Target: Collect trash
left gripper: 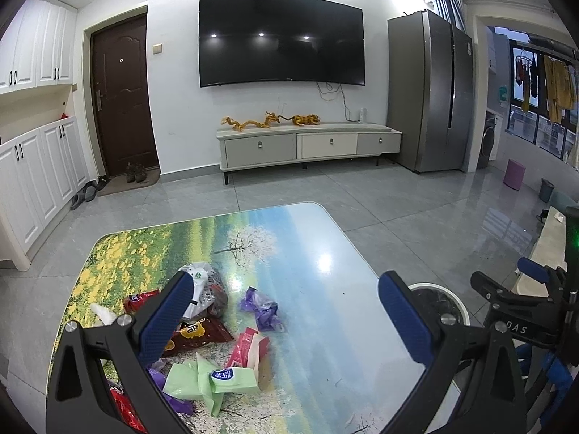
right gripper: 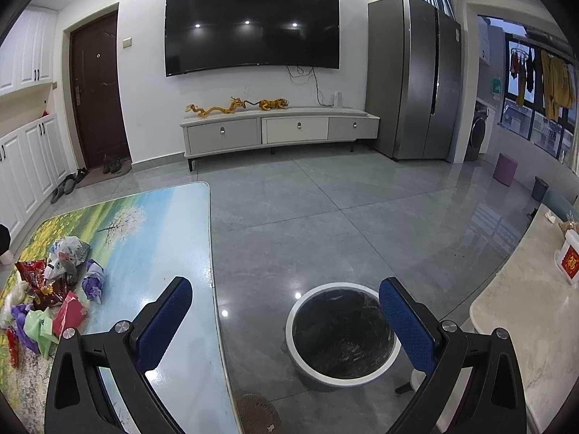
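A pile of trash lies on the landscape-print table (left gripper: 307, 253): a purple crumpled bag (left gripper: 262, 307), a pink box (left gripper: 248, 347), a green wrapper (left gripper: 213, 383), a brown snack bag (left gripper: 199, 332) and a white-grey plastic bag (left gripper: 204, 285). My left gripper (left gripper: 286, 311) is open above the table, its left finger over the pile. My right gripper (right gripper: 286, 320) is open and empty above the floor, over a round bin (right gripper: 342, 336) with a white rim and dark liner. The pile shows at the left in the right wrist view (right gripper: 54, 289). The right gripper also shows at the left view's right edge (left gripper: 521, 289).
The bin (left gripper: 439, 300) stands on the grey tile floor just right of the table. A marble counter (right gripper: 524, 325) with a white and red box (right gripper: 570, 260) is at the right. A TV cabinet (right gripper: 278, 128), fridge (right gripper: 416, 76) and white cupboards (left gripper: 39, 166) line the walls.
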Tool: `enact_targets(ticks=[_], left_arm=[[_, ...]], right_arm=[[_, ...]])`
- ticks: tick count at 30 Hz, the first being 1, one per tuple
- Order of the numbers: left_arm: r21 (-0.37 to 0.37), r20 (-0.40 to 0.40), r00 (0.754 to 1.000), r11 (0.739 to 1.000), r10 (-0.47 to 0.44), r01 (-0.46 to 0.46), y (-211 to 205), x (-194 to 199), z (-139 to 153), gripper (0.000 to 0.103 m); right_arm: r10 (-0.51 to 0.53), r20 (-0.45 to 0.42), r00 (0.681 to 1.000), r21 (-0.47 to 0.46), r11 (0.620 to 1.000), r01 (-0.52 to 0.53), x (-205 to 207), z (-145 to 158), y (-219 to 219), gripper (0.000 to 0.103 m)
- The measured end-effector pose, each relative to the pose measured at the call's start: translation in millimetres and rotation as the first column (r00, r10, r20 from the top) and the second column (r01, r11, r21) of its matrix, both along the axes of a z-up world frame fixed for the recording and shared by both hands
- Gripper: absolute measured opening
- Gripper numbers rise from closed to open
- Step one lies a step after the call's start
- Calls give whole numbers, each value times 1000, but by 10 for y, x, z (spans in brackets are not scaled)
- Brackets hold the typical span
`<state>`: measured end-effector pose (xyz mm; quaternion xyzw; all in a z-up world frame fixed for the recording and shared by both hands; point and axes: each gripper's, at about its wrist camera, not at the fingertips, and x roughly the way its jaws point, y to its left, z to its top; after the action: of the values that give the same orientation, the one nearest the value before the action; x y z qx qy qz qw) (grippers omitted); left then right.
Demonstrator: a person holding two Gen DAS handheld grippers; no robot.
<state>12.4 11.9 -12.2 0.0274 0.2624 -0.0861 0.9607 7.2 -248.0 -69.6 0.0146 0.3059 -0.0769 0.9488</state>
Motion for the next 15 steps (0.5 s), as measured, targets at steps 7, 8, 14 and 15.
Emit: enact_targets(ticks=[7, 8, 14, 15], left_arm=[[-42, -10, 1000, 999, 2, -3, 145, -3, -12, 103], [-48, -10, 1000, 999, 4, -4, 167, -5, -10, 103], [-81, -2, 1000, 996, 28, -28, 337, -23, -2, 103], [-86, -2, 999, 996, 32, -32, 366, -21, -5, 103]], right_arm=[[-13, -13, 1000, -39, 999, 13, -13, 42, 68, 103], [-11, -14, 1000, -43, 999, 11, -13, 52, 91, 103], [6, -12, 1000, -74, 997, -7, -14, 122, 230, 103], [9, -11, 1000, -80, 997, -9, -12, 132, 255, 103]])
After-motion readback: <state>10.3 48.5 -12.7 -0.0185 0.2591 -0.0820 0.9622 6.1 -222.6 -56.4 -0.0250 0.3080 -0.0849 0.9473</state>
